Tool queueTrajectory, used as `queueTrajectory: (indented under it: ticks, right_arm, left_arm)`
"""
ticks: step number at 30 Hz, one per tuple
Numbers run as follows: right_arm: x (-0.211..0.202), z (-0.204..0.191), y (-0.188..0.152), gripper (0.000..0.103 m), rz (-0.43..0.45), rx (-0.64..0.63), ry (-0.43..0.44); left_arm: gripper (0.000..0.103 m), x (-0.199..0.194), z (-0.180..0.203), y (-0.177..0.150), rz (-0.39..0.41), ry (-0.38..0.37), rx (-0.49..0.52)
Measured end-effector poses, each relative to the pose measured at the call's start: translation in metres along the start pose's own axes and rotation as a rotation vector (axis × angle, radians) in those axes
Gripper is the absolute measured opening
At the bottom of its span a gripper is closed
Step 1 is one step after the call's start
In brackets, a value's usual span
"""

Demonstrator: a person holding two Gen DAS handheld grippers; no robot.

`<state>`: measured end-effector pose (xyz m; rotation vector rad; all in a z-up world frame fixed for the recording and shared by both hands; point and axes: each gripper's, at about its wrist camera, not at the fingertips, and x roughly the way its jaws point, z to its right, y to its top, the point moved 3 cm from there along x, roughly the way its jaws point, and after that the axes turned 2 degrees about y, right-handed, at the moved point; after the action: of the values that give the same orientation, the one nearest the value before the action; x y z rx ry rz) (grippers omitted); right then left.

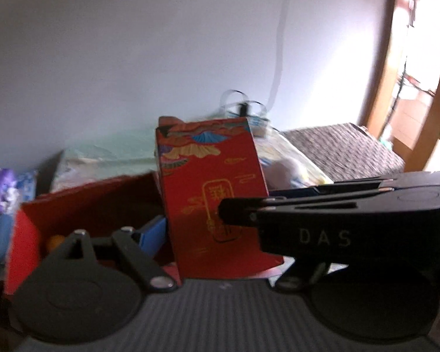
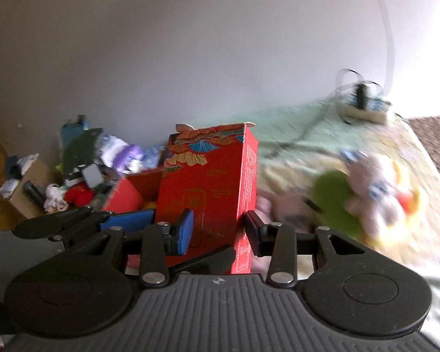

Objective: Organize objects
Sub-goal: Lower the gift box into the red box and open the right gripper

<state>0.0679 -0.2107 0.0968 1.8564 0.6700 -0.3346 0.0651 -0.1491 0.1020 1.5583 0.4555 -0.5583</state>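
At the far left of your right view, a brown cardboard carton (image 2: 20, 202) is cut off by the frame. A blurred heap of packets (image 2: 117, 155) piles up behind it, and single items there are hard to tell apart. Next comes a low, open red bin (image 1: 88, 202) of matte card. An orange ball (image 1: 54, 242) just shows inside it, behind your left gripper's linkage.

Your left gripper (image 1: 220, 246) has its blue pad (image 1: 152, 234) flat against the left edge of the box (image 1: 214, 182). Its other finger is hidden behind the right gripper. The right view shows its two fingers straddling the box, so it reads as clamped across the wide way.

The box is a tall, glossy red card carton with gold and blue fan patterns. Its top flaps are open and it tilts slightly, held between both grippers beside the bin. Its lower right corner is covered in the left view.

Your right gripper (image 2: 218, 230) is pinched on the box's narrow way, with one pad on the printed face and the other at the side edge.

Right of the box lies a pale green, crumpled sheet (image 2: 293, 135). On it a smeared pink plush (image 2: 375, 196) sits beside a green shape (image 2: 334, 202) too blurred to identify. Further back is a white power strip (image 2: 363, 108) with a looped cable, then a grey woven cover (image 1: 343, 149). A wooden frame (image 1: 396, 58) closes the right edge.
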Motion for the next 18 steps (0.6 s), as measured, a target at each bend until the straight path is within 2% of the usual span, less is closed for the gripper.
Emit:
queueTrajectory:
  ticks: [5,11,18]
  right_arm:
    - [0.064,-0.040,0.012,0.042,-0.071,-0.028,0.069]
    - [0.130,-0.070,0.007,0.042,-0.191,-0.052,0.077]
    - [0.184,-0.074,-0.011,0.042,-0.322,-0.005,0.046]
  left_arm:
    - [0.080,0.008,-0.065,0.001,-0.031,0.062,-0.068]
    - [0.080,0.050,-0.130,-0.010,-0.126,0.087,-0.118]
    - [0.080,0.086,-0.180,-0.033,-0.244,0.053,-0.165]
